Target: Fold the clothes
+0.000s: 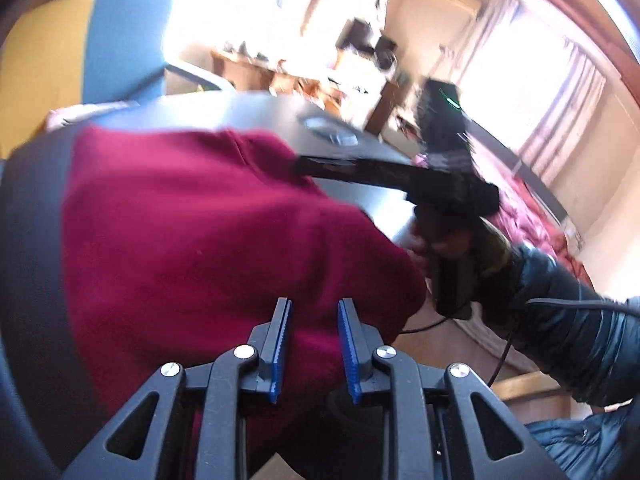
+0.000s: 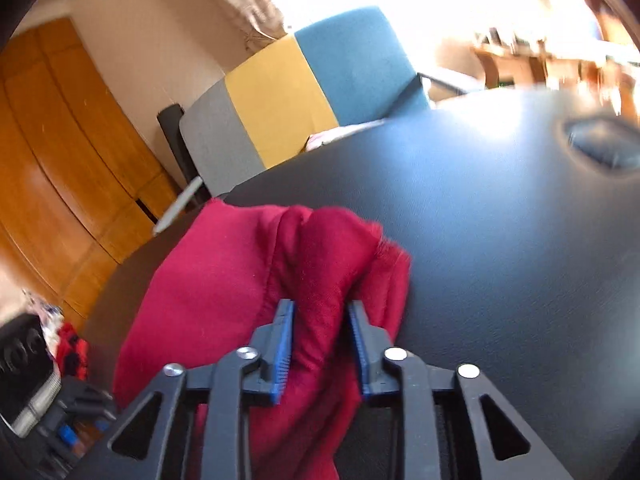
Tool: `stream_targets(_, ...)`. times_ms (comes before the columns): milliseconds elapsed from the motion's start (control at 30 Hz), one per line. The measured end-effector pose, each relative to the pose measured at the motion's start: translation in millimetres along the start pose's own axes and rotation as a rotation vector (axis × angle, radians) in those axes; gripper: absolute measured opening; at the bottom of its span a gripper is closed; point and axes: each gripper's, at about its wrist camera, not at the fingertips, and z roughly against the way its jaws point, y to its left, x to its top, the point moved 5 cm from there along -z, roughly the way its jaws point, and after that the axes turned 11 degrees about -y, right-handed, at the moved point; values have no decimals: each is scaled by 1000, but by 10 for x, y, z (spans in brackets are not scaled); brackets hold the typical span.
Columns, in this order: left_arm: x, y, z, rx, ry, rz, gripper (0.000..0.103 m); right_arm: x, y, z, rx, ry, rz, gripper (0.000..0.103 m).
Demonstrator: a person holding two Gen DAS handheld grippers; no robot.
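Note:
A dark red garment (image 1: 192, 220) lies bunched on the black table (image 1: 248, 112). My left gripper (image 1: 314, 308) is over its near edge with the blue pads a short way apart and red cloth between and beneath them. In the right wrist view my right gripper (image 2: 320, 312) has a thick fold of the same garment (image 2: 224, 280) between its blue pads, which press on it from both sides. The right gripper also shows in the left wrist view (image 1: 320, 166), blurred, reaching onto the garment's far right side.
A round grommet (image 2: 604, 148) is set in the table (image 2: 500, 240) at the far right. A grey, yellow and blue chair (image 2: 304, 92) stands behind the table. A wooden wardrobe (image 2: 52, 152) is at the left. A black cable (image 1: 500, 356) hangs by my right sleeve.

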Motion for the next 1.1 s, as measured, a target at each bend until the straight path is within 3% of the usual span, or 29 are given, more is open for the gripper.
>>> stream_targets(133,90,152,187,66,-63,33,24,233,347,224,53,-23,132,33)
stream_targets(233,13,289,180,126,-43,26,24,153,740,234,148,50,277,32)
stream_targets(333,-136,278,63,152,-4,-16,24,-193,963,167,162,186,428,32)
stream_targets(400,-315,256,-19,147,32,-22,24,-524,900,153,124,279,488,32)
stream_targets(433,-385,236,-40,147,30,-26,24,-690,840,166,102,295,532,31)
stream_targets(500,-428,174,-58,172,8,-55,24,-867,803,283,93,201,612,31)
stream_targets(567,-413,124,-66,197,18,-96,24,-880,754,287,85,165,577,30)
stream_targets(667,-287,174,46,157,15,-33,24,-817,753,268,86,179,571,30)
stream_targets(800,168,401,290,197,-104,48,24,-577,745,287,98,263,493,32)
stream_targets(900,556,633,360,261,-169,80,24,-237,805,349,71,246,418,36)
stream_targets(967,772,774,328,287,-187,103,24,36,915,370,58,163,364,51)
stream_targets(1100,1104,1040,-11,305,-162,164,24,218,1088,183,29,100,352,60)
